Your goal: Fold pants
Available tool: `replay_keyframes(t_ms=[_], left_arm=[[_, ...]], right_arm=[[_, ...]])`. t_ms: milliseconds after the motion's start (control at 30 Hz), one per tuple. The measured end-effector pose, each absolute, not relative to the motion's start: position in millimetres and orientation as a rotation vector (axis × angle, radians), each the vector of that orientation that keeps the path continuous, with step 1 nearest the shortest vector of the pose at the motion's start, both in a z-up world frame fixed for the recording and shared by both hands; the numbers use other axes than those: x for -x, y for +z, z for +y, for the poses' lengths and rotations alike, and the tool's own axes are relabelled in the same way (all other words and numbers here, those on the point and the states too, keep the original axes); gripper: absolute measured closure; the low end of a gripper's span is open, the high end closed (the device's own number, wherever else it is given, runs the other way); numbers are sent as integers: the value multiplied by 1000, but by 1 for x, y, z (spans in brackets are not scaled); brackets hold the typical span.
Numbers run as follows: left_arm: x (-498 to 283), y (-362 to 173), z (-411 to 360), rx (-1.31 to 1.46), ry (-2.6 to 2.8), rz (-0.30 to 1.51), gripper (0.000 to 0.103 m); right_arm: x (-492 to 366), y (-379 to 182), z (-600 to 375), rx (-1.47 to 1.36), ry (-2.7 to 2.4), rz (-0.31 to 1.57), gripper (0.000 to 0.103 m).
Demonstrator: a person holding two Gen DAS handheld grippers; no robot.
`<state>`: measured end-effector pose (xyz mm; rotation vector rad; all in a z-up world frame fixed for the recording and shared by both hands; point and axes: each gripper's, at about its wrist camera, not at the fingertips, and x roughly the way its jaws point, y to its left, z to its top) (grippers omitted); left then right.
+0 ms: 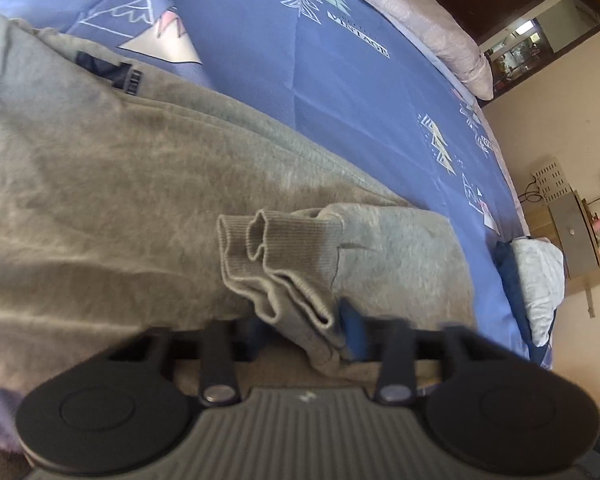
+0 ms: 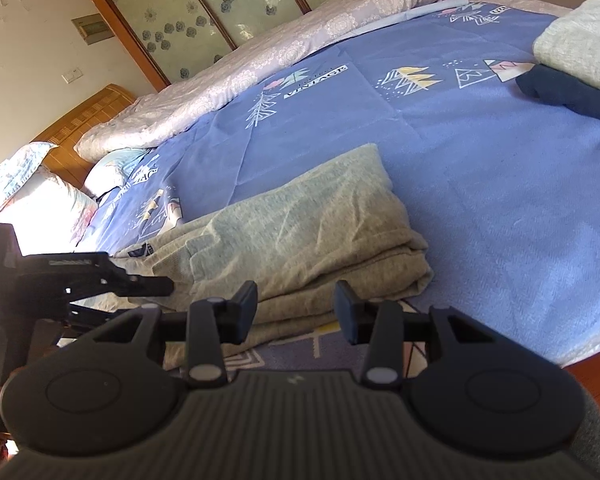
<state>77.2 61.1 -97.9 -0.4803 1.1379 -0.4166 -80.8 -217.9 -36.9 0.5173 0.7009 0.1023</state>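
Grey sweatpants (image 1: 120,184) lie partly folded on the blue bedsheet (image 1: 340,80). My left gripper (image 1: 312,332) is shut on the ribbed leg cuffs (image 1: 276,264), holding them over the rest of the pants. In the right wrist view the pants (image 2: 300,236) lie as a folded stack near the bed's front edge. My right gripper (image 2: 296,312) is open and empty, just in front of the stack's near edge. The left gripper (image 2: 100,276) shows at the left of that view, at the stack's left end.
A folded pile of dark blue and light grey clothes (image 2: 572,64) sits at the far right of the bed; it also shows in the left wrist view (image 1: 536,280). A lilac quilt (image 2: 260,60) lies along the far side. Pillows (image 2: 32,196) are at the headboard.
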Motion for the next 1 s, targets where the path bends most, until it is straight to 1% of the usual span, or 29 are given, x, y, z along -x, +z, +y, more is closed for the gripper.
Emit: replay_keyframes(t_ms=[100,267,367,400,433,467,500,600,633,733,867,1000], left_arm=[[-76,-92,64,499,-421,1092,90],[-57,-43,77,272,-415,872,90],[-60,-42,98,235,-321,849,89],[-64,-49,105,248,-300,869,85],[-68,-59,110,256,-272,911,69],[-73,-69,114,246,-224,967,57],[-74,-76,118,235,-174,994,50],[-69,-77,140,303,-142,973,51],[-67,-74,150,351,-132,961,53],[-63,-54,162,430,-162,874,53],[-70,-40,134,388,-286,839,53],[-88,-57,100,356,-346,883,53]], right_arm=[[81,-38,-224,-530,80,699,58],[80,-36,-238,-551,45,677,58],[77,-36,-240,-561,36,670,58],[77,-36,-239,-560,36,671,58],[76,-36,-238,-557,38,673,58],[75,-37,-236,-553,41,678,58],[74,-37,-235,-548,44,682,58],[73,-35,-233,-541,46,677,58],[72,-34,-235,-540,43,671,58],[69,-35,-246,-587,23,667,58],[61,-48,-261,-764,12,693,57],[57,-64,-266,-881,15,738,56]])
